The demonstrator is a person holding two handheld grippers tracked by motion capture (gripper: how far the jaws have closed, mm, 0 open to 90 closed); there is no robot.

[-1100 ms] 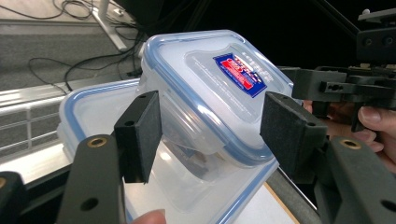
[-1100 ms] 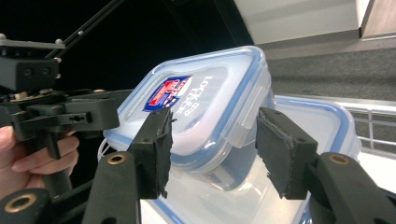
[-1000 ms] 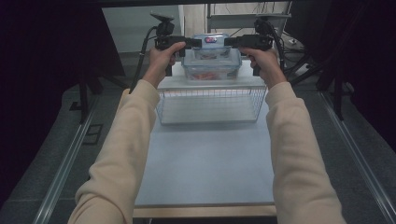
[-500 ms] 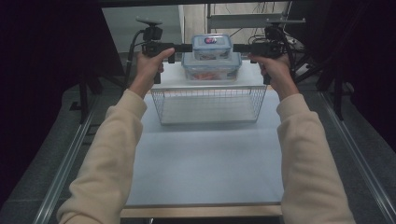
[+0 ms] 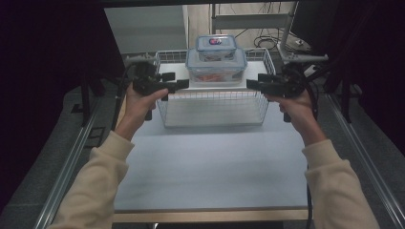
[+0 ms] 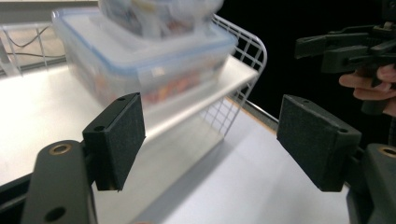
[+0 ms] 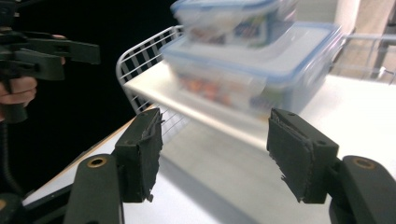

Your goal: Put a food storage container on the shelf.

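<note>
High view: two clear plastic lidded containers stacked at the far end of the white bench (image 5: 210, 167). Large clear box with blue-trimmed lid (image 5: 216, 67) sits on a white shelf board across the top of the white wire basket (image 5: 215, 107); small clear box with blue-trimmed lid (image 5: 217, 46) sits on top of it, centred. Orange-red contents are visible through the large box's wall; what they are I can't tell.

Left gripper (image 5: 180, 85) is held by the left hand (image 5: 141, 102) just left of the basket, pointing inward toward the boxes. Right gripper (image 5: 253, 82), in the right hand (image 5: 298, 107), mirrors it at the basket's right side. Both stand apart from the boxes, touching nothing.

Left gripper view: jaws wide apart, nothing between the pads, and they have just been opening. Large box sits ahead and up-left, blurred; the other gripper is off to the right.

Right gripper view: jaws apart and empty too, also just been opening further. Stack sits ahead and up-right, with the basket's rounded wire corner at left. Foam on both pads looks frayed at the edges.
</note>
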